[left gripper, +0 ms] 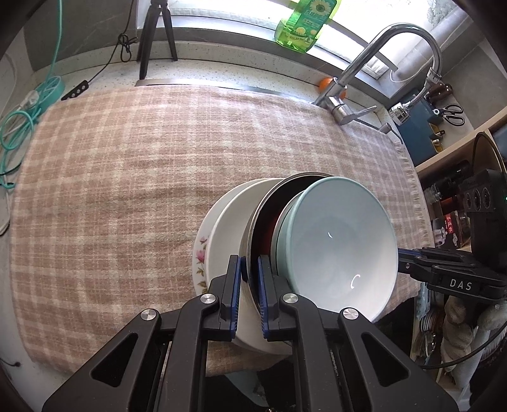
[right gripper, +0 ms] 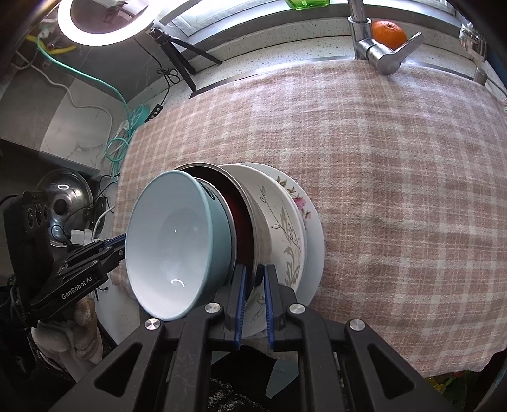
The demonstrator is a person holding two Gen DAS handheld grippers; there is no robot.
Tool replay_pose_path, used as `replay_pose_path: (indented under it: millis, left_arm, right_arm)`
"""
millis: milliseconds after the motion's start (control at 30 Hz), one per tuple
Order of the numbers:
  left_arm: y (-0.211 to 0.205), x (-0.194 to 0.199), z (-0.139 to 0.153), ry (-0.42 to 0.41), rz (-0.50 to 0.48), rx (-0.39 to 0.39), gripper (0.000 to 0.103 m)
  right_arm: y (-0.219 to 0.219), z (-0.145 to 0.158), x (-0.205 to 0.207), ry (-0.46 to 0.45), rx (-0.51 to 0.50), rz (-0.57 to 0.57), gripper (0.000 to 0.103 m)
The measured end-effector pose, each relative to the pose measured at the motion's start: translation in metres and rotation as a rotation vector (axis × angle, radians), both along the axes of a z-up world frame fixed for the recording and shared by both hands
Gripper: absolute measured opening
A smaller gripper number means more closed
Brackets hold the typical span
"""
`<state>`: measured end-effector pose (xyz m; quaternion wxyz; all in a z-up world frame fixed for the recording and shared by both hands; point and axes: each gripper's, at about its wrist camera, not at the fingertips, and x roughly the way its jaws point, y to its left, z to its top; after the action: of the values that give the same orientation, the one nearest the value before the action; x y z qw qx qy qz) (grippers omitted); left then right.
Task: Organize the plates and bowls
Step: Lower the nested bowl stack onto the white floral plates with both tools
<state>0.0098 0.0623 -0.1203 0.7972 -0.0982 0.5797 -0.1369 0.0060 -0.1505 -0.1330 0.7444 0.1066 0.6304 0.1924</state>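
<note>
A tilted stack of dishes hangs between both grippers over the checked cloth (left gripper: 126,190). A pale blue bowl (left gripper: 342,241) (right gripper: 171,241) nests in a steel bowl (left gripper: 251,231) (right gripper: 261,228) with a dark red inside. Behind these sit a white plate (left gripper: 228,228), a leaf-patterned plate (right gripper: 282,222) and a pink-flowered plate (left gripper: 199,253) (right gripper: 299,201). My left gripper (left gripper: 249,279) is shut on the stack's rim at the steel bowl. My right gripper (right gripper: 255,285) is shut on the opposite rim. Each gripper shows in the other's view, the right gripper (left gripper: 401,253) and the left gripper (right gripper: 122,241). Whether the stack touches the cloth I cannot tell.
A steel faucet (left gripper: 380,63) (right gripper: 374,47) stands at the cloth's far edge, an orange (right gripper: 389,33) beside it. On the counter stand a tripod (left gripper: 157,38), green cables (left gripper: 19,126) and a green bottle (left gripper: 304,22). A ring light (right gripper: 101,22) and a metal lid (right gripper: 63,196) sit left.
</note>
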Motion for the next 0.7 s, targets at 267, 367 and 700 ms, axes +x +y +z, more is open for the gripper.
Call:
replay_pose_path:
  millis: [267,367,700]
  left_arm:
    - [0.0018,-0.0018,0.0021,-0.016,0.000,0.003,0.008]
    - [0.0029,-0.0036,0.0047,-0.031,-0.001,0.012,0.011]
    - [0.0039,-0.0092,0.0074,-0.058,0.011,0.039,0.014]
  right_arm:
    - [0.0016,0.0034,-0.0005,-0.043,-0.025,0.013,0.011]
    - [0.0027,0.0044,-0.0021,-0.057,-0.035,0.017,0.011]
    - [0.0022,0.0090,-0.0053,-0.097,-0.045,0.017,0.011]
